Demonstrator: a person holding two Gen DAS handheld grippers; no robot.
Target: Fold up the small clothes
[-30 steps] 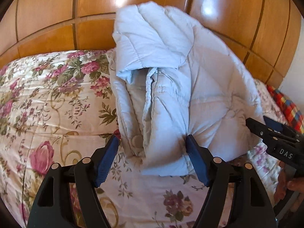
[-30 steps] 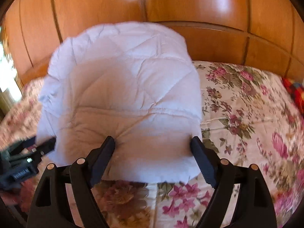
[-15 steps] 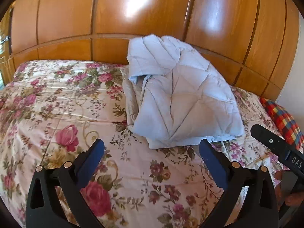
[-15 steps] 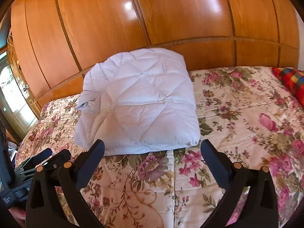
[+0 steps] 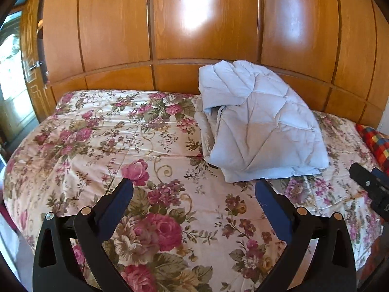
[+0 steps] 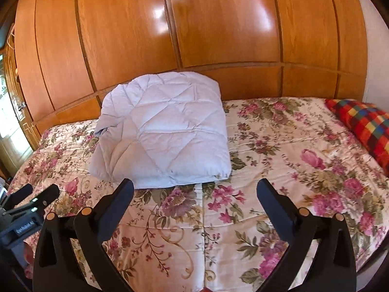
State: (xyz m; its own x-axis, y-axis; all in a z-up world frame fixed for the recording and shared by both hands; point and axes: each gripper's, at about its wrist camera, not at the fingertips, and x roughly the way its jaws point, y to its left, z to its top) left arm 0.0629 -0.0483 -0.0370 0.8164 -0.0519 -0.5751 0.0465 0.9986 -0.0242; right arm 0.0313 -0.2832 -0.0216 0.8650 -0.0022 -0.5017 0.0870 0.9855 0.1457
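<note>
A pale blue quilted garment [image 5: 257,126] lies folded in a thick bundle on the floral bedspread [image 5: 121,146], its far end leaning on the wooden headboard. It also shows in the right wrist view [image 6: 165,131]. My left gripper [image 5: 194,189] is open and empty, held back from the bundle's near edge. My right gripper [image 6: 194,189] is open and empty, also short of the bundle. The right gripper shows at the left view's right edge [image 5: 369,189]; the left gripper shows at the right view's lower left [image 6: 26,206].
The tall glossy wooden headboard [image 5: 194,36] runs behind the bed. A red checked pillow [image 6: 362,126] lies at the bed's right side. The floral bedspread [image 6: 291,170] spreads to the left and right of the bundle. A wooden door [image 5: 26,73] stands at far left.
Both grippers let go of the folded garment and drew back from it. The bundle now rests on the bed, farther from both cameras.
</note>
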